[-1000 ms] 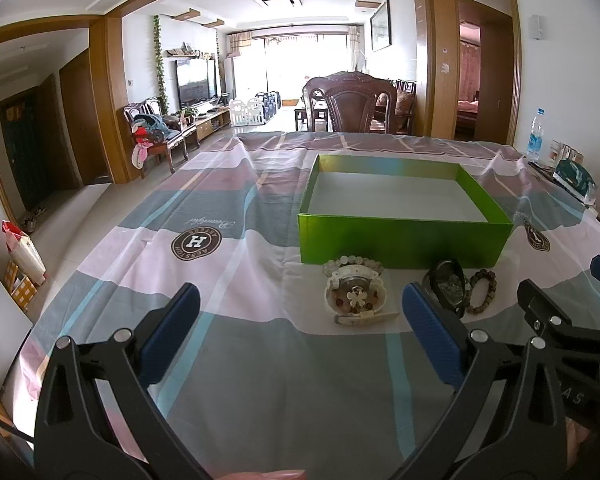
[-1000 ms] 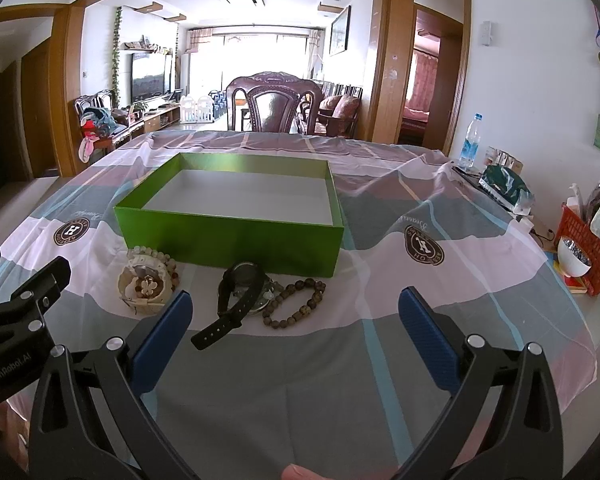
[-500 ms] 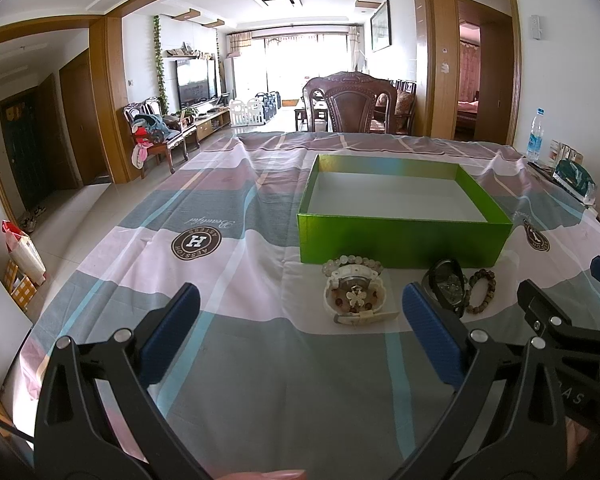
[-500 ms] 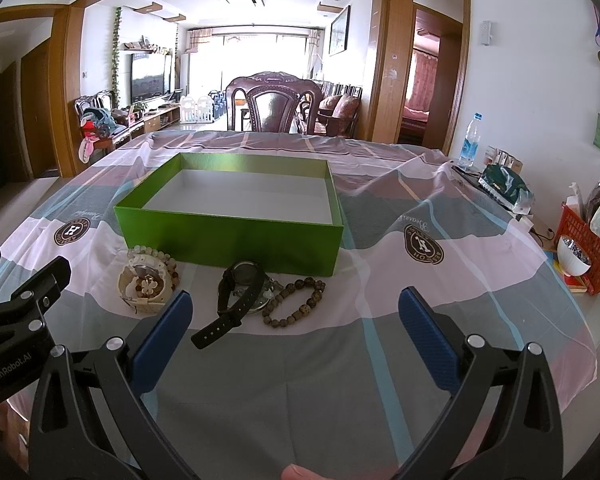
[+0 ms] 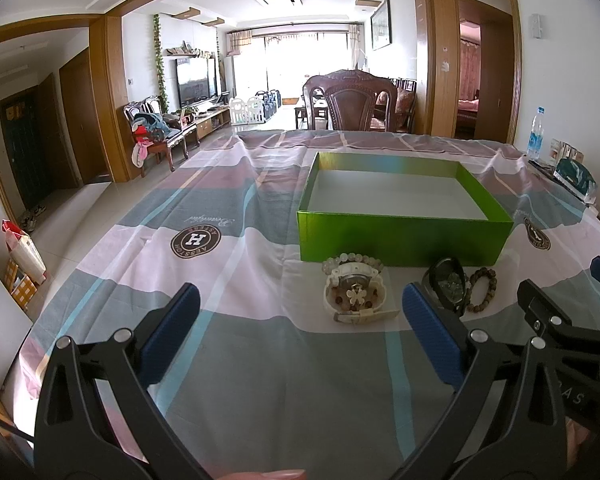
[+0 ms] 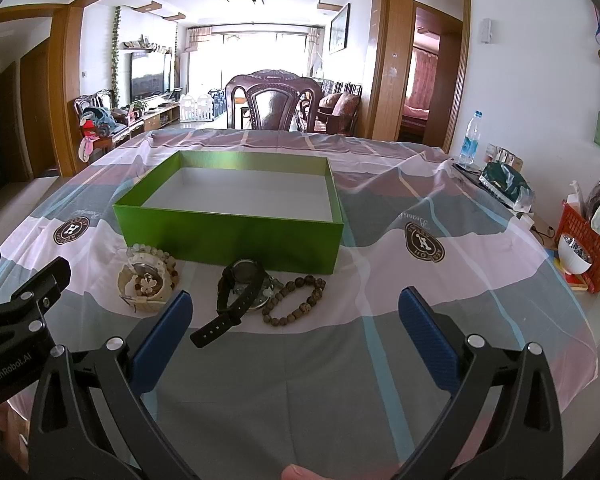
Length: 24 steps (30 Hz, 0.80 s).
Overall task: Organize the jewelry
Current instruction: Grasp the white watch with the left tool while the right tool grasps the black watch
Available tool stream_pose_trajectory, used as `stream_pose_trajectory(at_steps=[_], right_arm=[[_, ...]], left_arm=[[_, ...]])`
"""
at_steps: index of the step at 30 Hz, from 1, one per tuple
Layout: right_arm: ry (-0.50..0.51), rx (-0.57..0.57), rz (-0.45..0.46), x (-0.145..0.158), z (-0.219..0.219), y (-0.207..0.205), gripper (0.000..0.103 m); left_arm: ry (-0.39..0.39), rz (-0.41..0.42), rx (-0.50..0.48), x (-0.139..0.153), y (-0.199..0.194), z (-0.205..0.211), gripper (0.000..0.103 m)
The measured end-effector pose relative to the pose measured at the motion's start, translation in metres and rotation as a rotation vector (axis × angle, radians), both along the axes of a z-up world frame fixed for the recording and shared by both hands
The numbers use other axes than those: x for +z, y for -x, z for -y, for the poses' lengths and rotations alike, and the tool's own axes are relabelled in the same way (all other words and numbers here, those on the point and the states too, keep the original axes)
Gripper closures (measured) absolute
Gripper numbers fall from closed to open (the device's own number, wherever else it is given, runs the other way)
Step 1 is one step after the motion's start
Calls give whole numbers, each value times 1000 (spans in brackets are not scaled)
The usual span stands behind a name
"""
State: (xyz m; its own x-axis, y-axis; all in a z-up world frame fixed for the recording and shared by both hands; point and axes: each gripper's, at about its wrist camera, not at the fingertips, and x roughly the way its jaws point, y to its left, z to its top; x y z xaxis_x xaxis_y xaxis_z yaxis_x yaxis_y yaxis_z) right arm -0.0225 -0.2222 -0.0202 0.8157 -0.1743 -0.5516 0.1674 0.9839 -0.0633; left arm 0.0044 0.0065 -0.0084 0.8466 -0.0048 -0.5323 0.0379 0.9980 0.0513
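The left gripper (image 5: 300, 320) hovers low over the striped tablecloth (image 5: 236, 392) with its blue-padded fingers (image 5: 172, 320) spread wide and nothing between them. The right gripper (image 6: 296, 324) sits just beside it on the right, equally spread and empty; its black frame (image 5: 556, 336) shows at the right edge of the left wrist view, and the left gripper's frame (image 6: 16, 320) shows at the left edge of the right wrist view. A fingertip (image 6: 300, 472) shows at the bottom edge of the right wrist view. Just ahead of the fingers the jewelry lies on the cloth in a loose row. On the left is a cream-white watch (image 5: 354, 296) with a pale bead bracelet (image 5: 352, 260) curled against its far side and small brown beads inside its band. To its right lies a black watch (image 6: 240, 284) with its strap stretched toward the grippers, resting on what looks like a silvery piece that is too hidden to identify. Touching that is a brown bead bracelet (image 6: 296, 300), also visible from the left wrist (image 5: 482, 290). Directly behind the row stands an open green box (image 6: 228, 236) with a white, empty floor; the pale bracelet and the black watch sit close to its near wall. Beyond the table stands a carved wooden chair (image 5: 350, 100). At the table's right edge are a water bottle (image 6: 470, 138) and a red basket (image 6: 592, 248).
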Motion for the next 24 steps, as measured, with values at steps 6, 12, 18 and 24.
stream_pose_trajectory(at_steps=[6, 12, 18, 24], right_arm=[[7, 10, -10, -2, 0, -4, 2], [-28, 25, -178, -30, 31, -38, 2], [-64, 103, -300, -44, 28, -58, 28], [-102, 174, -351, -52, 5, -71, 64]], left_arm=[[1, -28, -16, -6, -5, -5, 3], [-27, -222, -49, -27, -47, -1, 3], [27, -385, -95, -49, -82, 6, 29], [61, -454, -104, -66, -103, 7, 57]])
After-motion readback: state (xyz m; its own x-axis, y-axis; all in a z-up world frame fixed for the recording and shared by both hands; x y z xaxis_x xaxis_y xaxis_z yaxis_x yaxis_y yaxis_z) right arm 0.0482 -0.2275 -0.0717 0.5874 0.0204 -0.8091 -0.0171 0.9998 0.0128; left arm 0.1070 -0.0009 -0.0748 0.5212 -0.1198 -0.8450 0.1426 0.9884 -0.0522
